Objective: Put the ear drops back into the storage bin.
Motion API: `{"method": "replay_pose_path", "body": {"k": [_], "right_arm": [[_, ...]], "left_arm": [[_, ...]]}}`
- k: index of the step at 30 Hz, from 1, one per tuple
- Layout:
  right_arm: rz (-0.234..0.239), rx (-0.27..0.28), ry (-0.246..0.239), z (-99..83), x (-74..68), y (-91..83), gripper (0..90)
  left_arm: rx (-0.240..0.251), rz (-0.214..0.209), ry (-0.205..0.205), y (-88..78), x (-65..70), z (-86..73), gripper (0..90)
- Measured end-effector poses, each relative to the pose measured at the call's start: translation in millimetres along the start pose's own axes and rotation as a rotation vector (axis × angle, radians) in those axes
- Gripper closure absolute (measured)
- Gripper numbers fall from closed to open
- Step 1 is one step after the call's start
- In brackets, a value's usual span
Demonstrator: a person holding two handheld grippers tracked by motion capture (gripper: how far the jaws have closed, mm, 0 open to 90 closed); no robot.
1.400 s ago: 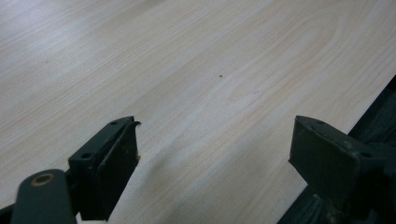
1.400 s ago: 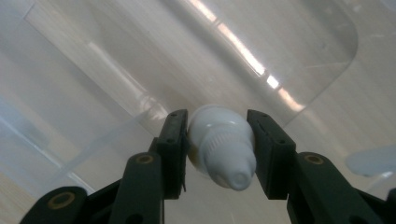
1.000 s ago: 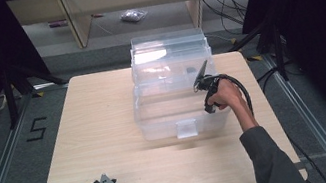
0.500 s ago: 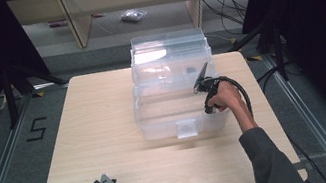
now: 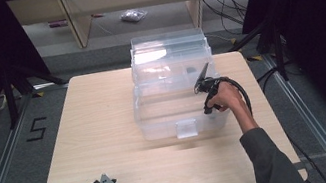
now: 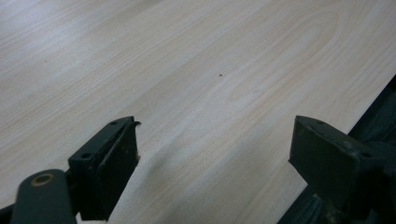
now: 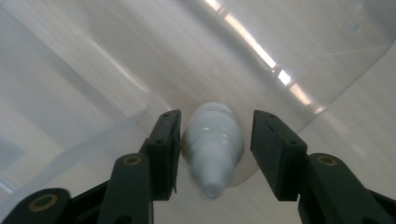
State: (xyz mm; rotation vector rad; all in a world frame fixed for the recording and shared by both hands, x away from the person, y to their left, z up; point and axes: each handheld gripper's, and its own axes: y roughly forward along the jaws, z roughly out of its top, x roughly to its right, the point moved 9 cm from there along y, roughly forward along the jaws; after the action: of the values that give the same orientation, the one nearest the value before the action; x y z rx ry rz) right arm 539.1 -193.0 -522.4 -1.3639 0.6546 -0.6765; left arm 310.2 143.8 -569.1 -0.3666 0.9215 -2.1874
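Bottle release inside the clear bin

The right gripper [image 7: 212, 140] has just been opening; the white bottle [image 7: 213, 144] sits between its jaws, let go, at the bin's [image 5: 156, 123] three o'clock side. Withdrawal seems left. The left gripper [image 6: 215, 154] rests wide open, empty, at the table's [image 5: 102, 132] seven o'clock.

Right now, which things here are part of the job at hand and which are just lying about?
In the job:
- small white bottle, between the right gripper jaws, which have just been opening
- clear plastic bin it sits in

Lying about:
- left gripper, open over bare table
- crumpled bag on the floor beyond
- wooden shelf frame
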Motion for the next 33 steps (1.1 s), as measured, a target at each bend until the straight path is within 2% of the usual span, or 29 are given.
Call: {"method": "replay_pose_path", "body": {"k": [1,2,3,4,6,7,8,9,10,11,13,20,21,22,27,33], "right_arm": [[0.0,0.0,0.0,0.0,0.0,0.0,48.3],[0.002,0.003,0.026,0.9,-1.7,-4.1,46.8],[0.003,0.01,0.025,1.1,-1.8,-7.8,45.2],[-0.002,0.018,0.005,1.5,-1.0,-10.9,42.5],[-0.025,0.074,0.023,5.7,1.3,-28.7,38.5],[-0.025,0.074,0.023,5.7,1.3,-28.7,38.5],[-0.024,0.08,0.047,5.1,-0.8,-32.6,37.2],[-0.02,0.115,0.027,7.6,-0.4,-37.1,35.4],[-0.026,0.132,0.027,8.2,-0.4,-41.2,34.9],[-0.034,0.137,0.036,7.8,-0.7,-45.9,33.9],[-0.037,0.16,0.018,7.0,-1.7,-51.5,32.9],[-0.04,0.213,0.035,3.0,-6.5,-61.2,28.9],[-0.046,0.226,0.02,2.6,-4.4,-62.8,27.8],[-0.043,0.24,0.025,2.6,-5.4,-63.6,27.6],[-0.043,0.253,0.028,-2.7,-10.0,-70.0,26.6],[-0.045,0.284,0.002,-5.6,-15.2,-77.9,26.3]], "left_arm": [[-0.001,-0.001,-0.001,0.1,0.2,-0.1,14.8],[0.007,0.004,0.007,0.9,-0.6,0.6,14.9],[0.006,0.016,-0.005,1.2,-0.3,0.4,14.8],[0.005,0.001,-0.003,0.4,0.4,0.5,14.8],[0.004,0.001,-0.008,0.6,0.6,0.2,14.9],[0.004,0.001,-0.008,0.5,0.6,0.2,14.9],[0.003,0.0,-0.007,0.6,0.7,0.1,14.8],[0.004,0.001,-0.007,0.6,0.6,0.2,14.8],[0.0,0.001,-0.002,0.3,0.1,-0.1,14.8],[0.001,0.001,-0.005,0.5,0.1,-0.1,14.9],[0.005,0.003,-0.01,0.9,0.3,0.2,14.9],[0.0,0.003,-0.002,0.2,-0.5,-0.1,14.8],[-0.001,0.003,0.002,0.1,-0.7,-0.2,14.9],[-0.001,0.003,-0.001,0.2,-0.5,-0.3,14.8],[-0.002,0.004,0.001,0.1,-0.7,-0.2,14.9],[-0.002,0.005,0.0,0.1,-0.6,-0.3,14.9]]}}
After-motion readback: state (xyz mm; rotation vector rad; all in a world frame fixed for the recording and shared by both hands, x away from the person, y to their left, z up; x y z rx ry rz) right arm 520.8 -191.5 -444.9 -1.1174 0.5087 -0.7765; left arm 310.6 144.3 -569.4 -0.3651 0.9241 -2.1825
